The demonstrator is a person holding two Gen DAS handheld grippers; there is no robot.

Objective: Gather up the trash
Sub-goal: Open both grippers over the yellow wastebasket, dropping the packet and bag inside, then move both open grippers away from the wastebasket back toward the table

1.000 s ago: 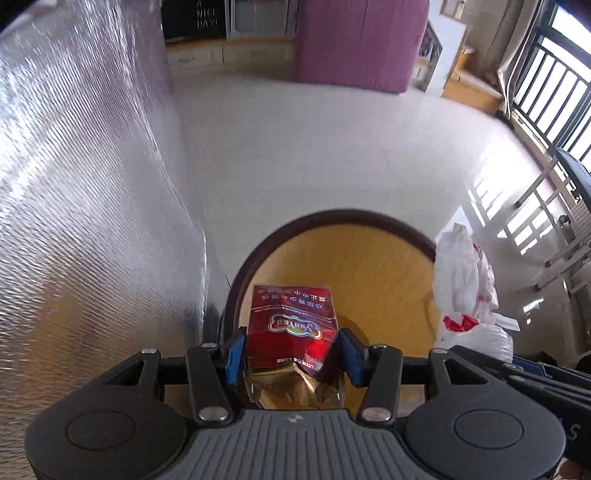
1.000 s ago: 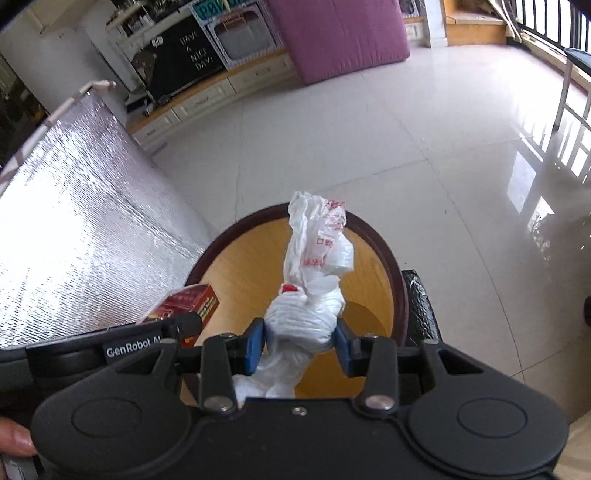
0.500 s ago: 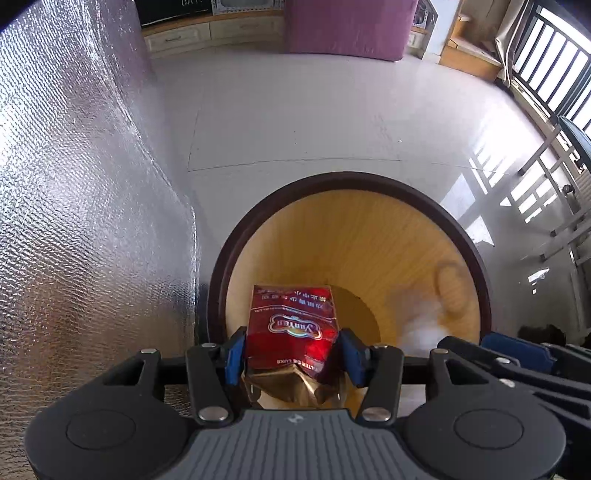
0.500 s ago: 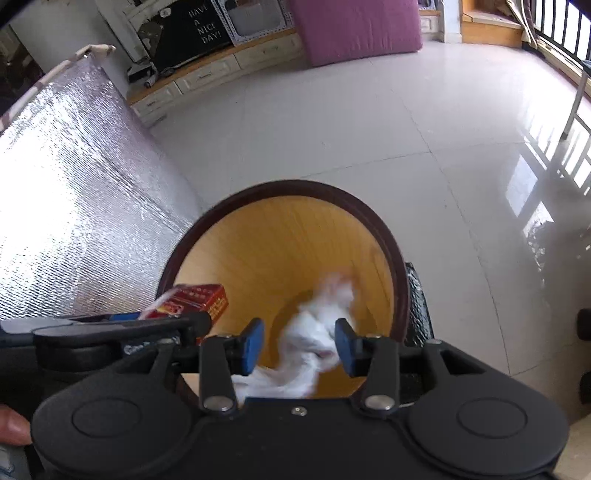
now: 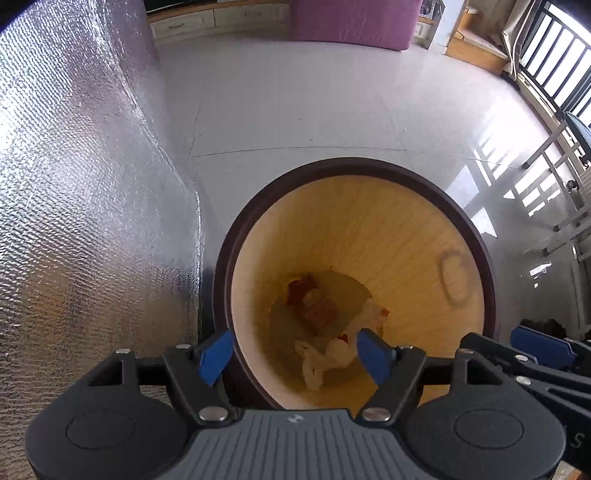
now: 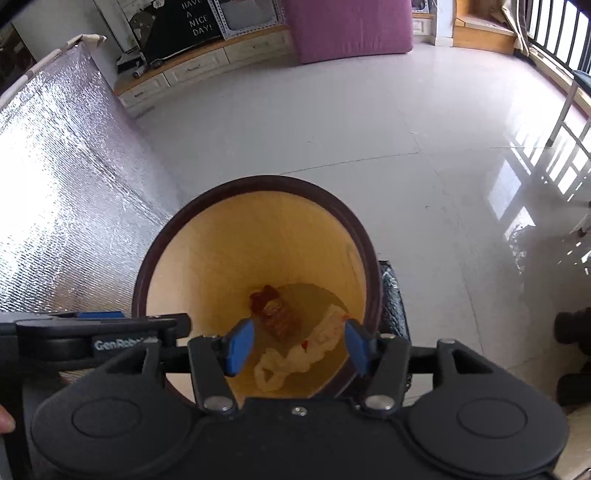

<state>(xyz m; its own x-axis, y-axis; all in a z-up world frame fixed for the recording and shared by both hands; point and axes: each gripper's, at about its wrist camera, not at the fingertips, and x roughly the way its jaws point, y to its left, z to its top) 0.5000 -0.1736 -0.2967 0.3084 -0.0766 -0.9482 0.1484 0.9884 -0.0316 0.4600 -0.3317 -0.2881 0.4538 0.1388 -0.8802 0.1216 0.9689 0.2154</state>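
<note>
A round bin with a dark rim [image 5: 351,164] [image 6: 258,181] and a yellow wooden inside stands on the floor below both grippers. At its bottom lie the red snack packet [image 5: 312,301] [image 6: 273,308] and the crumpled white plastic bag [image 5: 332,354] [image 6: 299,356]. My left gripper [image 5: 293,356] hangs over the bin's near edge, its jaws opening with nothing held between them. My right gripper [image 6: 297,345] hangs over the bin too, jaws opening and holding nothing. The right gripper's blue pads [image 5: 539,341] show at the right edge of the left wrist view.
A silver foil-covered surface [image 5: 74,184] [image 6: 55,184] rises close on the left of the bin. Glossy white floor [image 5: 295,103] spreads beyond. A purple mattress [image 6: 347,26] and a low cabinet [image 6: 192,68] stand at the back, a railing [image 5: 554,55] at the right.
My left gripper let go of the red packet and my right let go of the white bag. Both pieces dropped to the bin's bottom, and both pairs of jaws spread wider.
</note>
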